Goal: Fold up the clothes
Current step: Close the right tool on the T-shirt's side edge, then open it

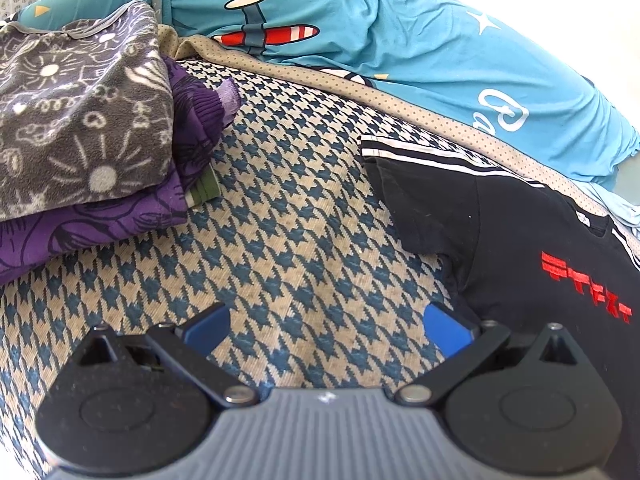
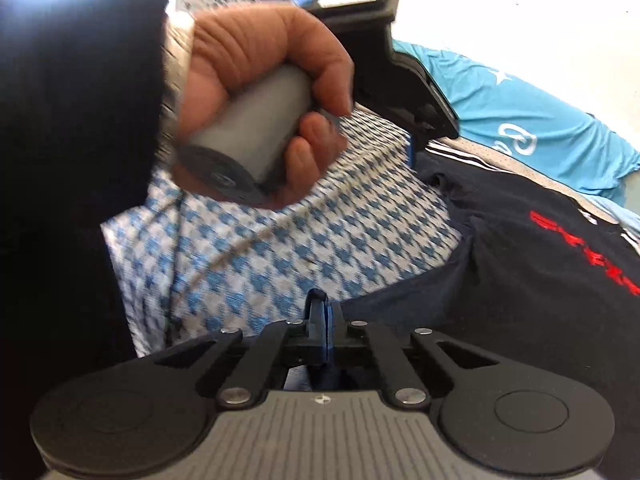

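Closed tight at the bottom of the right wrist view, my right gripper [image 2: 320, 316] has its blue pads pressed together at the near edge of the black cotton T-shirt with red lettering [image 2: 532, 264]; whether any cloth is pinched between them I cannot tell (the tips are mostly hidden by the linkage). Further out in that view, my left hand [image 2: 260, 92] grips the grey handle of the left gripper [image 1: 326, 330], a dark sleeve filling the frame's left side. Seen from its own camera, that left gripper hangs with its jaws spread wide and nothing between them, above the blue-and-beige houndstooth woven cover [image 1: 280, 220]. Right of it lies the black T-shirt, one white-striped sleeve laid out flat. To the left sits a folded stack: a grey patterned fleece [image 1: 80, 120] on a purple printed garment [image 1: 100, 228]. Beyond both, a turquoise aeroplane-print T-shirt [image 1: 400, 40] lies spread along the far edge.
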`<state>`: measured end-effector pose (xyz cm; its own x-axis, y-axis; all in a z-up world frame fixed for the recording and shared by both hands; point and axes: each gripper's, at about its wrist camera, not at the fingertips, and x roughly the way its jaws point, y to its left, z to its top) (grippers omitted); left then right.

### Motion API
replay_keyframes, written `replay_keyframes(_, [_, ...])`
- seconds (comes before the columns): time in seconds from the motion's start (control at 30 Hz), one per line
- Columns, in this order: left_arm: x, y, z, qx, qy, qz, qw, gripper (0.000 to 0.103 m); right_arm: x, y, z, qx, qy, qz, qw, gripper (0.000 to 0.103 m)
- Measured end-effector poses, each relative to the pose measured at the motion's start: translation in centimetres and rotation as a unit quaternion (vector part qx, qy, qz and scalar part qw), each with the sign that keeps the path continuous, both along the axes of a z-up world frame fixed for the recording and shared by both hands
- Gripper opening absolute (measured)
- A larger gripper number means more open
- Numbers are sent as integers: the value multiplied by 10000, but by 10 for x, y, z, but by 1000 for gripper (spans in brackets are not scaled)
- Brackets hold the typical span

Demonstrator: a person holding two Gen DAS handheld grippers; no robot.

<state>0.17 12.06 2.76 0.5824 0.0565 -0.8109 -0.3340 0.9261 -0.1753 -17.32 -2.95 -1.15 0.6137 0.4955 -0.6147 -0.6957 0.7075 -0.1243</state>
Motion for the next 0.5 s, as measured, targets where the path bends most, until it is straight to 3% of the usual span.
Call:
replay_keyframes(0.2, [0, 2, -1, -15, 27, 23, 10000, 103, -6, -6, 5, 172, 260, 345, 9989, 3])
replay_keyframes(0.5, [3, 2, -4, -17, 77, 56, 10000, 103, -14, -26, 3, 11, 537, 737, 9958, 3])
